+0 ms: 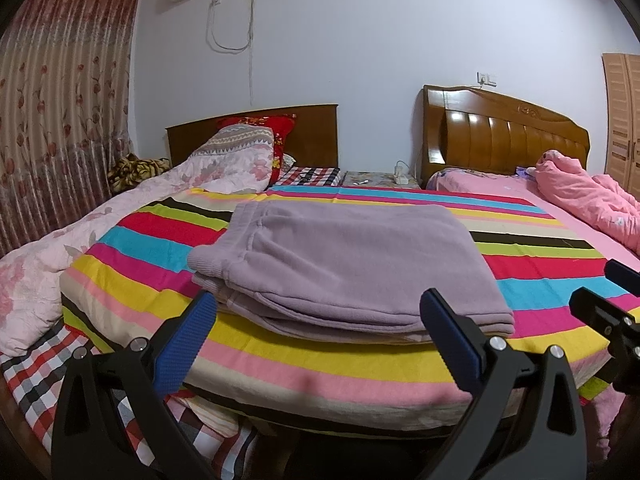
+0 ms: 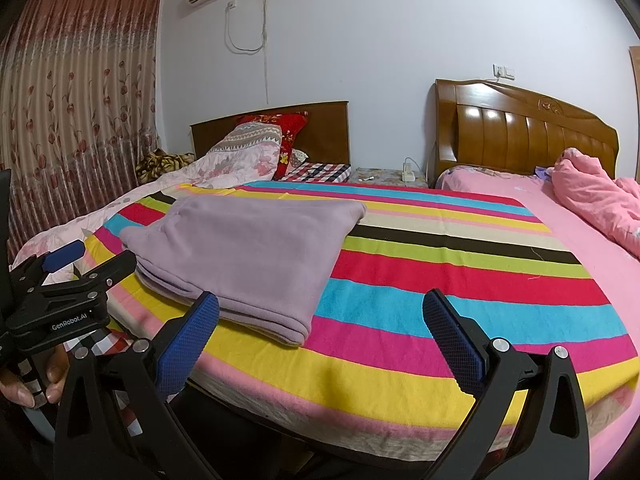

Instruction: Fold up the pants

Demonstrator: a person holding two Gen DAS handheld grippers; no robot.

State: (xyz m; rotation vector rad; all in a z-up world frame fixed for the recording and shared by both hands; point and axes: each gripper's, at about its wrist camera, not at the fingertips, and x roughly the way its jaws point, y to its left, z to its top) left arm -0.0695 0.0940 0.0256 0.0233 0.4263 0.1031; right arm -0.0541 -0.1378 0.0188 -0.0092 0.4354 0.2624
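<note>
Lilac fleece pants [image 1: 340,256] lie folded in a flat rectangular stack on the striped blanket [image 1: 360,364], waistband at the left. My left gripper [image 1: 318,340] is open, held back from the near edge of the stack with nothing between its blue pads. In the right wrist view the pants [image 2: 244,252] sit to the left. My right gripper [image 2: 320,340] is open too, over bare blanket [image 2: 440,280] to the right of the stack. The left gripper [image 2: 68,264] shows at the left edge there, with a hand [image 2: 40,384] on its handle. Part of the right gripper [image 1: 616,292] appears at the right edge of the left wrist view.
A pale floral quilt [image 1: 80,248] lies bunched to the left of the blanket, a pink duvet [image 2: 600,200] at the far right. Two wooden headboards [image 2: 520,128] stand against the wall, with a small bedside table [image 2: 384,176] between them. Curtains [image 1: 60,120] hang on the left.
</note>
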